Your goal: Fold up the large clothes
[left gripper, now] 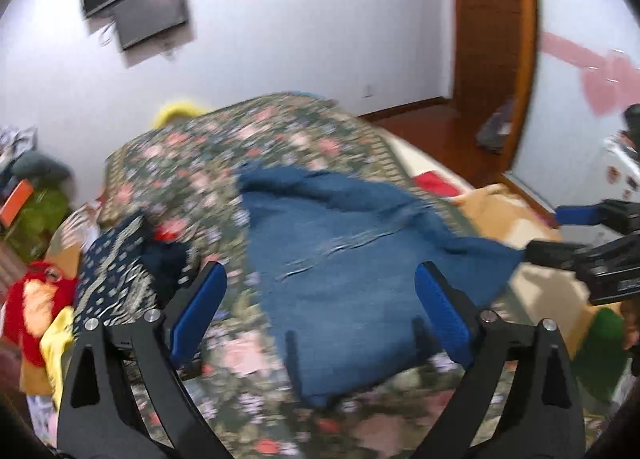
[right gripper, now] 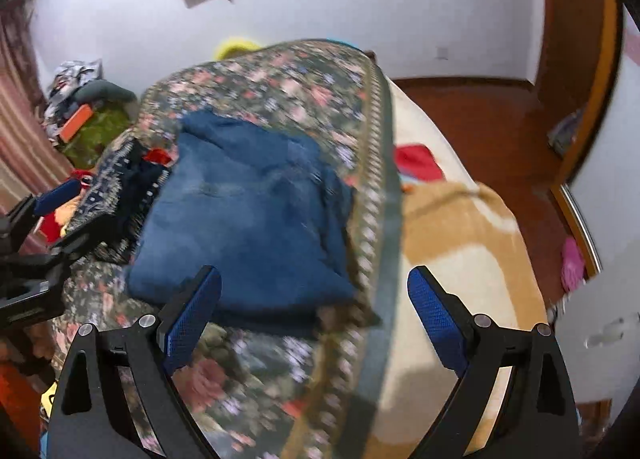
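Note:
A blue denim garment [left gripper: 352,259] lies folded on the floral bedspread [left gripper: 208,163]; it also shows in the right wrist view [right gripper: 248,219]. My left gripper [left gripper: 320,291] is open and empty, held above the garment's near edge. My right gripper [right gripper: 314,295] is open and empty, above the garment's near right corner and the bedspread's border. The right gripper also shows at the right edge of the left wrist view [left gripper: 560,231], and the left gripper at the left edge of the right wrist view [right gripper: 56,219]. Both views are motion-blurred.
A dark patterned cloth pile [left gripper: 116,271] lies left of the garment. A red and yellow plush toy [left gripper: 36,307] sits at the bed's left. A tan blanket [right gripper: 460,227] covers the bed's right side. Wooden floor [right gripper: 480,119] and a door frame [left gripper: 496,39] are beyond.

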The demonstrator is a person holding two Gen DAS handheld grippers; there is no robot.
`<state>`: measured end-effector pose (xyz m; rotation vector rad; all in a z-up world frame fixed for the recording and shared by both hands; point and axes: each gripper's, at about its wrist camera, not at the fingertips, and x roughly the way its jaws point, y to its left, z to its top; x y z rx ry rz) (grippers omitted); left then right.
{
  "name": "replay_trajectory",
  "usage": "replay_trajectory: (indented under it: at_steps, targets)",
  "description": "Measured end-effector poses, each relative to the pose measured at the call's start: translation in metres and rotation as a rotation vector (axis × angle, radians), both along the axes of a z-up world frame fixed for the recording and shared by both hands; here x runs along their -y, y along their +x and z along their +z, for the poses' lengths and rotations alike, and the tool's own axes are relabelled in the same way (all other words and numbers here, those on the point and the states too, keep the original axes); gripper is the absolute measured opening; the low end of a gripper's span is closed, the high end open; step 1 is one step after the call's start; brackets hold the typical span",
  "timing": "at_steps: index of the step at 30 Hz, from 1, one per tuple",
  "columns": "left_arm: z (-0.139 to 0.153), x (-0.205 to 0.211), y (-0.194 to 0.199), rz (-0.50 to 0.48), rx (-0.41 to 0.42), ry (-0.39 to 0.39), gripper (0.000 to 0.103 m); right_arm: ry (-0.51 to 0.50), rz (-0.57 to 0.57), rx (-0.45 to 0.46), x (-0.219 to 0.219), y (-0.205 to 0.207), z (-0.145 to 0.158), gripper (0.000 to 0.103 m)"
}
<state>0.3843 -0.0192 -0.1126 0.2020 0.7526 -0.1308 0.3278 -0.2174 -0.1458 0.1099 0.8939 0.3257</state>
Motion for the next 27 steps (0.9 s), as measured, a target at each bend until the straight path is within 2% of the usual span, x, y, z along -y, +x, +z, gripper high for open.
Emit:
replay_trajectory:
  at_steps: [4, 11, 14, 19, 23, 27]
  targets:
    - [-0.029, -0.027, 0.016, 0.073, -0.074, 0.007, 0.095, -0.041, 0.025, -0.048, -0.026, 0.015, -0.017, 0.093]
    - [-0.071, -0.047, 0.003, 0.100, -0.171, 0.046, 0.096, -0.129, 0.063, -0.109, -0.041, 0.013, -0.063, 0.093]
    - [-0.072, -0.056, -0.007, 0.102, -0.159, 0.032, 0.096, -0.089, 0.043, -0.150, -0.029, 0.010, -0.069, 0.094]
    - [-0.069, -0.065, -0.013, 0.120, -0.177, 0.053, 0.096, -0.075, 0.000, -0.212, -0.010, 0.010, -0.071, 0.094]
    - [-0.060, -0.071, -0.013, 0.119, -0.157, 0.066, 0.096, -0.088, -0.007, -0.185, -0.002, 0.007, -0.059, 0.094]
    - [-0.044, -0.073, -0.007, 0.117, -0.113, 0.049, 0.096, -0.056, -0.021, -0.149, 0.004, 0.014, -0.045, 0.094]
